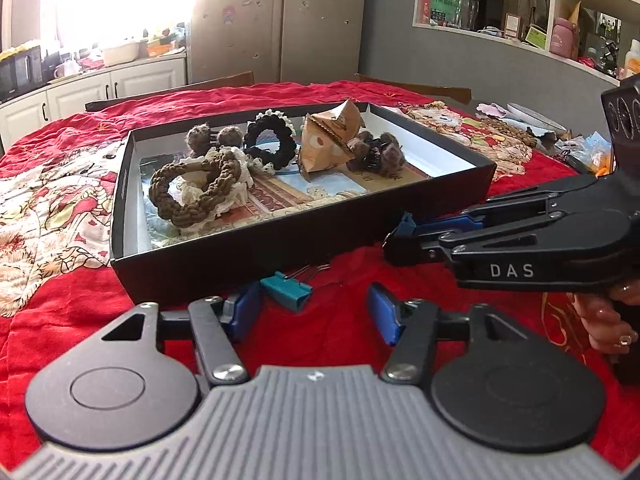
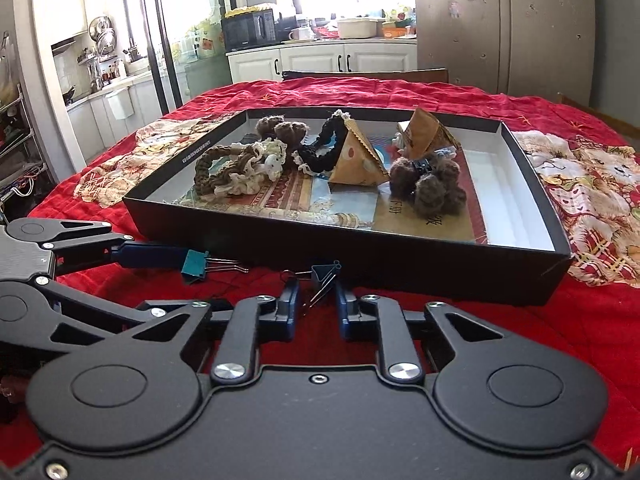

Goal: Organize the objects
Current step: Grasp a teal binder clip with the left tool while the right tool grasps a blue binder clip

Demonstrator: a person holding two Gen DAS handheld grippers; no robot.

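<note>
Teal metal binder clip (image 1: pixel 286 289) lies between left gripper's (image 1: pixel 313 316) spread fingers; right's (image 2: pixel 317 307) spread too.

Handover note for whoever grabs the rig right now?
Left hand-held gripper: open, empty, low over the red cloth, teal binder clip just ahead beside its left finger.
Right hand-held gripper: open, second binder clip lying between its fingertips, not gripped.
Done: scrunchies, hair claws and paper pouches sit in the black box.
Left: both clips are on the cloth in front of the box; they probably go in next.
</note>
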